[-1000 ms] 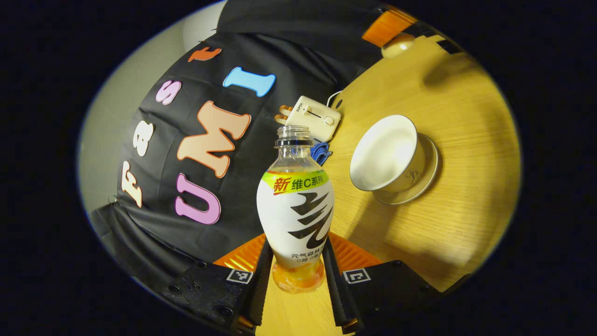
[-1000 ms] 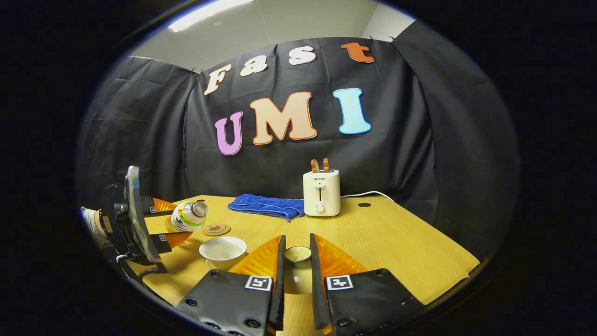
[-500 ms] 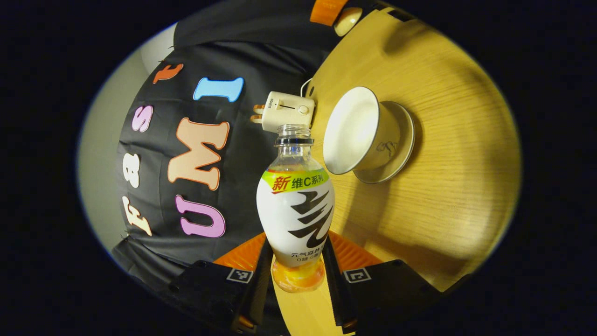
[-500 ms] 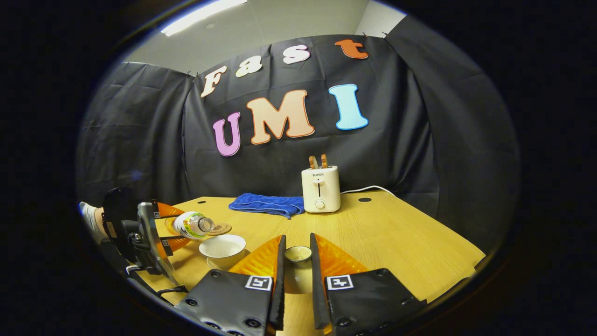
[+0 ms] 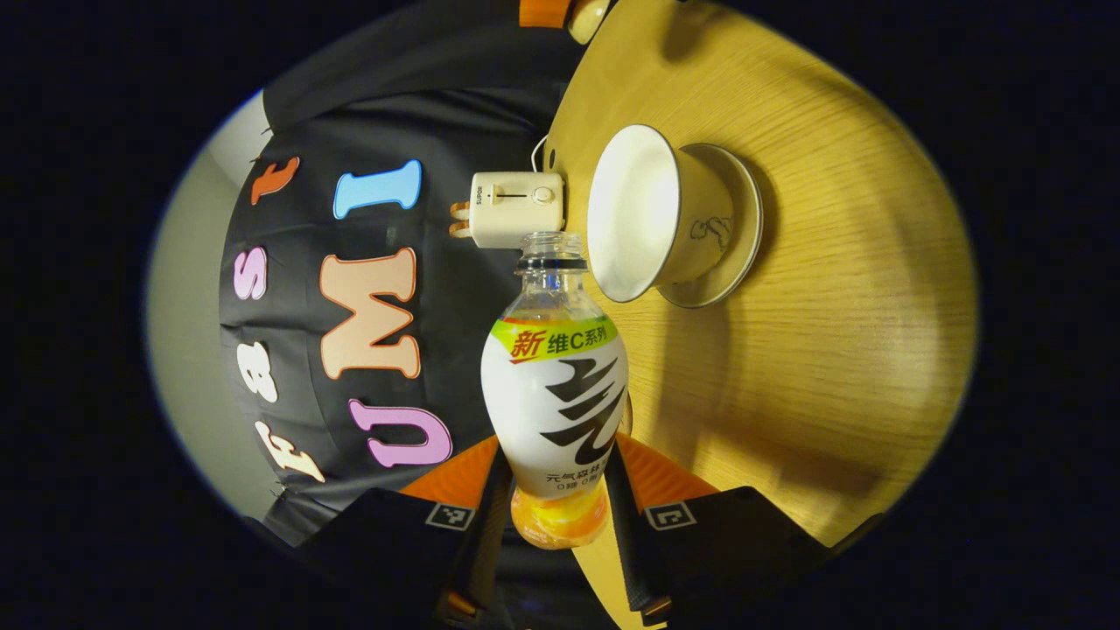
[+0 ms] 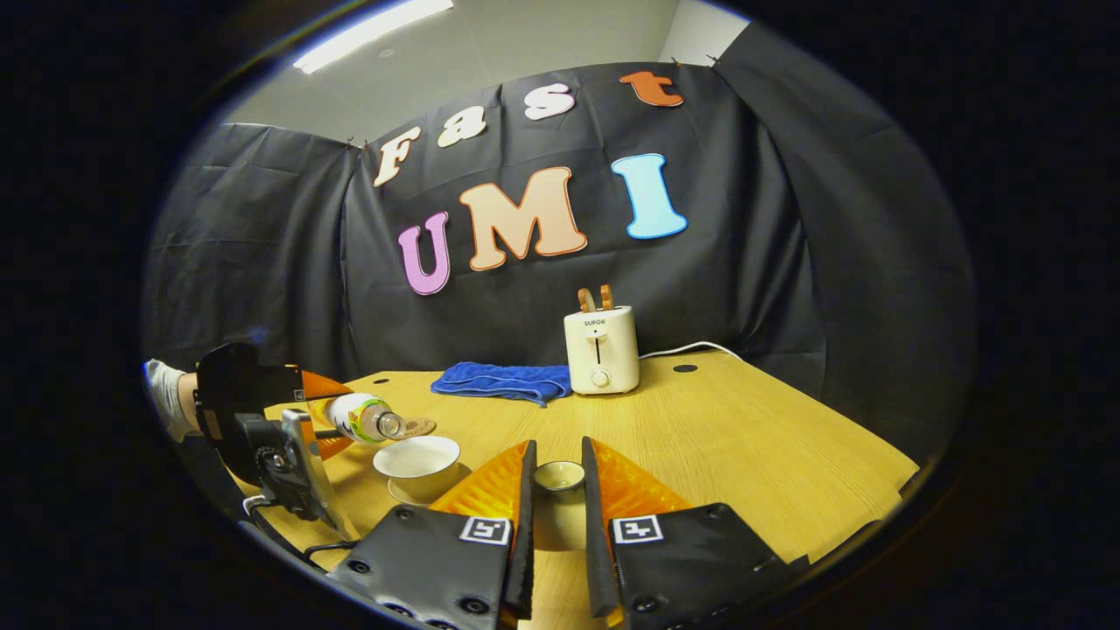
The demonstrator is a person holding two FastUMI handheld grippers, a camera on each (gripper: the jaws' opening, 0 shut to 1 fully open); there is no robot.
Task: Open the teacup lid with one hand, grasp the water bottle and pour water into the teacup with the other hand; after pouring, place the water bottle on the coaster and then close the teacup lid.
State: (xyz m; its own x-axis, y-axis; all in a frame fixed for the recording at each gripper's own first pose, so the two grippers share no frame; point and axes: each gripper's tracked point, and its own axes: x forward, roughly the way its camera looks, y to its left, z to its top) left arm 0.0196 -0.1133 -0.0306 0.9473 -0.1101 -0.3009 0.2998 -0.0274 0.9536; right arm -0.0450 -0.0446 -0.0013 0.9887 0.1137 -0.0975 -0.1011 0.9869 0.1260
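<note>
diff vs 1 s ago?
The left gripper tipped the water bottle further over and brought its mouth nearer the teacup rim. The right gripper stayed shut on the lid. Toaster and towel unchanged.

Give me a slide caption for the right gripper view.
Right hand-held gripper holds the lid while the bottle tips over the open teacup.

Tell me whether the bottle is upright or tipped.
Tipped: the water bottle lies near horizontal in the left gripper, mouth over the teacup.
</note>
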